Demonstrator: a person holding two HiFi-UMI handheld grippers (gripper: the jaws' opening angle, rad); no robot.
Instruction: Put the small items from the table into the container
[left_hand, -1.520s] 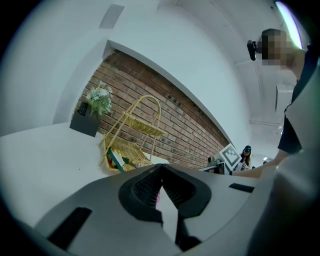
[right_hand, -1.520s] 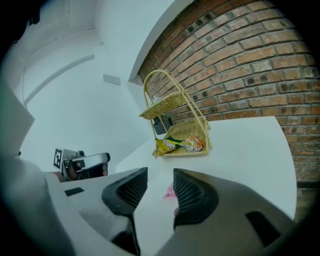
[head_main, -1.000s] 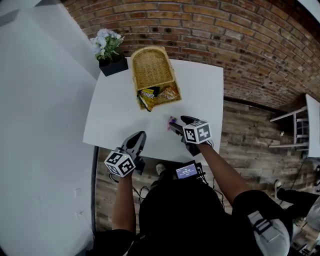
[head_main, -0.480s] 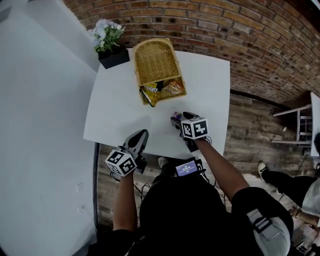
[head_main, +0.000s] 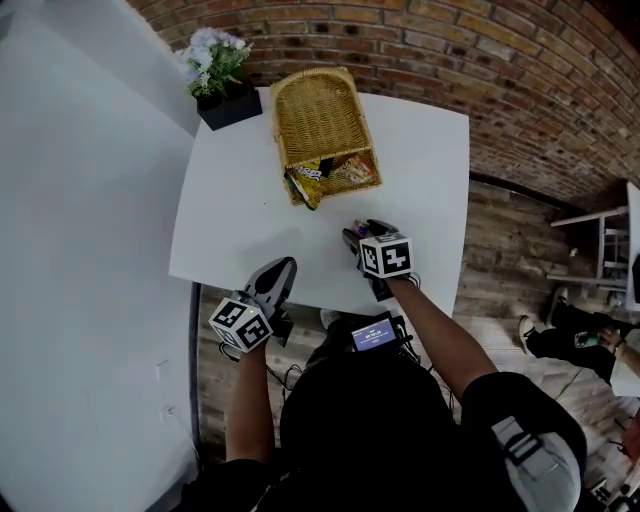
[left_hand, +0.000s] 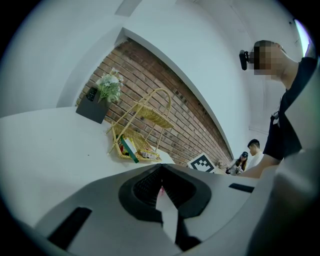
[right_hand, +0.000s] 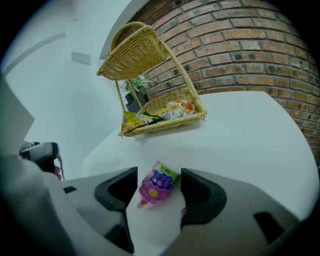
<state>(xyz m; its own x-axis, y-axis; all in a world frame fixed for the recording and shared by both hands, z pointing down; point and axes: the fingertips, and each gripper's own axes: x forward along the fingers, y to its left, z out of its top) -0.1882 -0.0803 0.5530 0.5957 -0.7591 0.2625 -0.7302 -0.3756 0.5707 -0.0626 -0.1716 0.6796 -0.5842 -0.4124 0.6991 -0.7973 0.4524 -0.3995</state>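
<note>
- Straddling a small pink plastic sweet packet (right_hand: 152, 192) on the white desk (right_hand: 250, 145) with the right hand-held gripper (right_hand: 158, 176) released, well short of the woven wicker basket (right_hand: 165, 125).
- Holding the left hand-held gripper (left_hand: 161, 187) clenched, empty.
- Likely risking an off-centre pinch, squirting the slick packet sideways.

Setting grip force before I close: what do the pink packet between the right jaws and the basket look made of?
Pink packet: thin plastic film with a glossy finish, judging by its sheen, translucent pink body and printed label; probably soft and crinkly. Basket: woven wicker or rattan, matte tan, with an open weave and a bent cane frame visible; it could be an imitation.
</note>
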